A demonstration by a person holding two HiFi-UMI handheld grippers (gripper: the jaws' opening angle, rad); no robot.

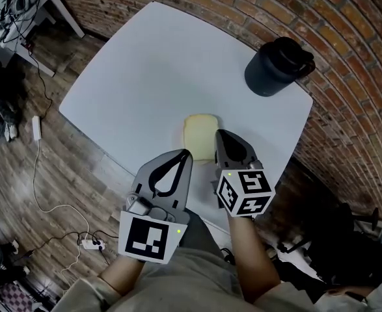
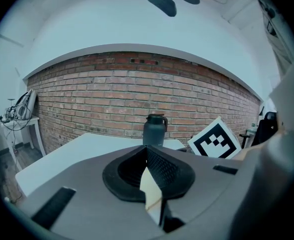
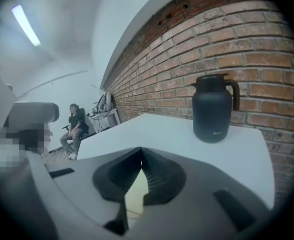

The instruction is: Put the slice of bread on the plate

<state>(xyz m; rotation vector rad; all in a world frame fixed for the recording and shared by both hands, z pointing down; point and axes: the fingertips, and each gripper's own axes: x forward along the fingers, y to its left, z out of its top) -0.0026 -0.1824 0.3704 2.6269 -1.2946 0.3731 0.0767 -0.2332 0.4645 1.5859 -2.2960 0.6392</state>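
The slice of bread [image 1: 199, 135] lies flat on the white table [image 1: 145, 77], near the edge closest to the person and just ahead of both tools. The right gripper [image 1: 218, 134] points at the bread's right side, its tip over that edge; from above I cannot tell whether it touches. Its jaws are pressed together with nothing between them, and a pale strip of bread shows through the gap behind the tips. The left gripper [image 1: 188, 152] sits just beside the bread's near left corner, jaws likewise closed tip to tip and empty. The two tools stand side by side, close but apart, the bread's near edge between their tips.

Otherwise the tabletop carries only a dark jug [image 1: 276, 67] with a handle, upright near the far right corner and well apart from the bread. A brick wall [image 1: 347, 57] runs behind the table. The floor [image 1: 67, 174] is wood planking, with a white cable trailing to a power strip [image 1: 92, 244]. A person [image 3: 75, 129] sits on a chair further back along the wall, by a small table [image 1: 28, 12] covered in cables.
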